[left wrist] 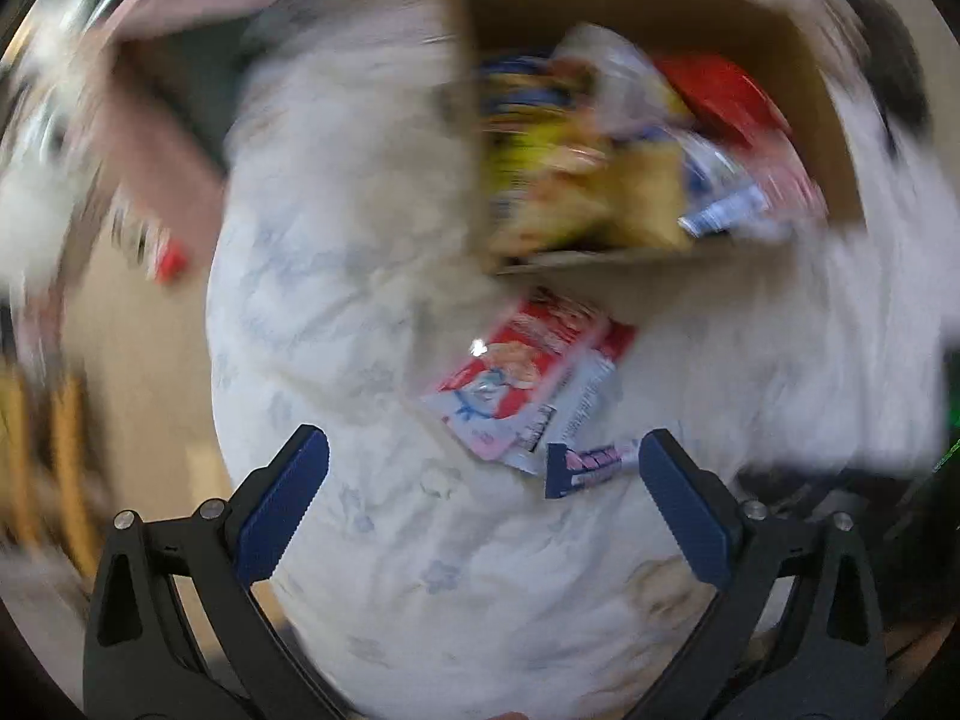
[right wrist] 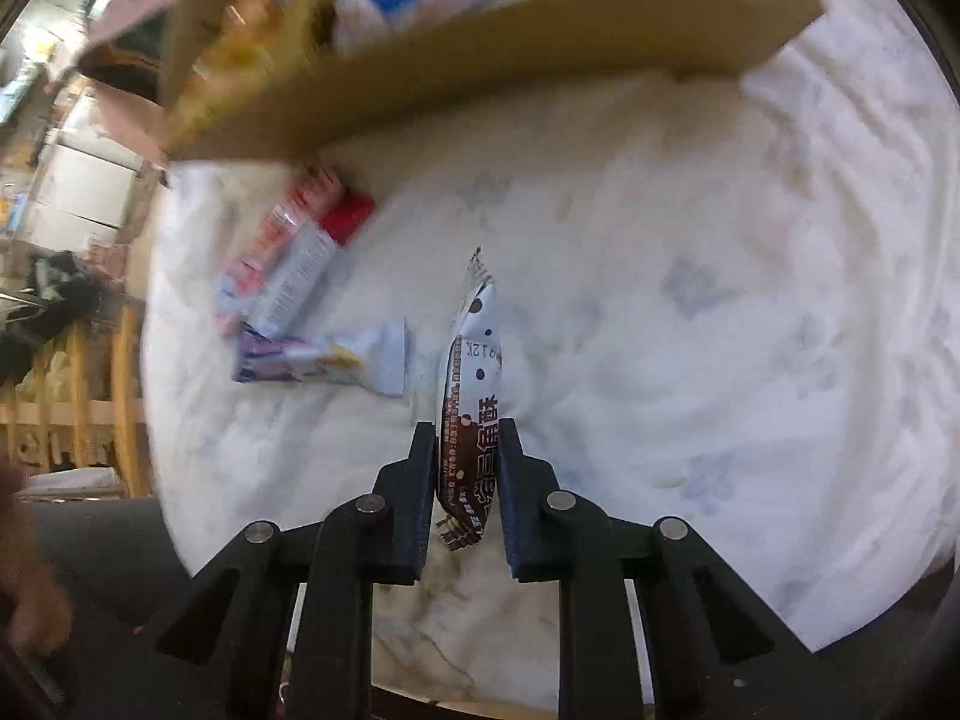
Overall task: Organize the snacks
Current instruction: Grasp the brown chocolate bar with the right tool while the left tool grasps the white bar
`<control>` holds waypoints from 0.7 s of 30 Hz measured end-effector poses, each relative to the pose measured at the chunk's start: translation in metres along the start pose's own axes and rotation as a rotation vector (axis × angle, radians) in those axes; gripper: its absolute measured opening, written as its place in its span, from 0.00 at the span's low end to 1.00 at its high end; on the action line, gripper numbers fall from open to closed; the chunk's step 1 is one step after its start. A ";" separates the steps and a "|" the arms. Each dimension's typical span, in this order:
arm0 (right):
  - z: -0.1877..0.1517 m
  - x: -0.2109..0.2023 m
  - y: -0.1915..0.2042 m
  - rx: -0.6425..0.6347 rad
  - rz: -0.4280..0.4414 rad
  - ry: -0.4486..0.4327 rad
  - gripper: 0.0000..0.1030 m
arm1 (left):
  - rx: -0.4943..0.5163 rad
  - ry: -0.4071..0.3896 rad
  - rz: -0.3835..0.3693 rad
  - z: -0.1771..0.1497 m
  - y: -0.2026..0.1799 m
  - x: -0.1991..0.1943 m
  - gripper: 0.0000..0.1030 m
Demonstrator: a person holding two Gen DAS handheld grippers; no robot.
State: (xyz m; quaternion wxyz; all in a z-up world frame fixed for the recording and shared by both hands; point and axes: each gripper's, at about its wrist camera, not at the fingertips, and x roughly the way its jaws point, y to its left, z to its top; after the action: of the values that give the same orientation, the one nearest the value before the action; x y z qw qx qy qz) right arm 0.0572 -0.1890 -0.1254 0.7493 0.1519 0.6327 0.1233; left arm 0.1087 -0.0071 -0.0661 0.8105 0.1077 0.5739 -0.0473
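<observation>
The right gripper [right wrist: 467, 450] is clamped on a brown-and-white snack packet [right wrist: 474, 372], pinched edge-on near its lower end so most of it sticks out ahead of the tips, raised off the cloth by the look of it. My guess is it's held that way so it can slide into the box narrow side first. The left gripper [left wrist: 483, 468] is spread wide with nothing between its pads, hanging over the white patterned cloth [left wrist: 372, 540], probably ready for the next pickup.

Just ahead of its right finger lies a small blue-and-purple packet [left wrist: 591, 463], and a bit further on, touching it, a red-and-white pouch [left wrist: 528, 372]. Both are loose on the cloth, not sorted yet.

Farthest out is the cardboard box [left wrist: 630, 0], already stuffed with bags (yellow, red, blue), though the blur hides details.
</observation>
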 end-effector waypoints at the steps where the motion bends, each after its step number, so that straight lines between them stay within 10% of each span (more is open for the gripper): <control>1: 0.003 -0.009 -0.003 -0.002 0.011 -0.012 0.19 | 0.063 -0.008 0.009 0.001 -0.010 0.000 0.99; 21: 0.046 -0.070 -0.033 0.021 -0.014 -0.191 0.19 | 0.554 0.160 -0.143 0.000 -0.107 0.060 0.55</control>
State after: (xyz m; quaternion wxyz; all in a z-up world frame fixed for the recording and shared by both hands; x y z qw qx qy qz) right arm 0.0906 -0.2492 -0.0672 0.8054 0.1663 0.5606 0.0965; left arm 0.1072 -0.1085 -0.1358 0.6970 0.2875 0.6073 -0.2505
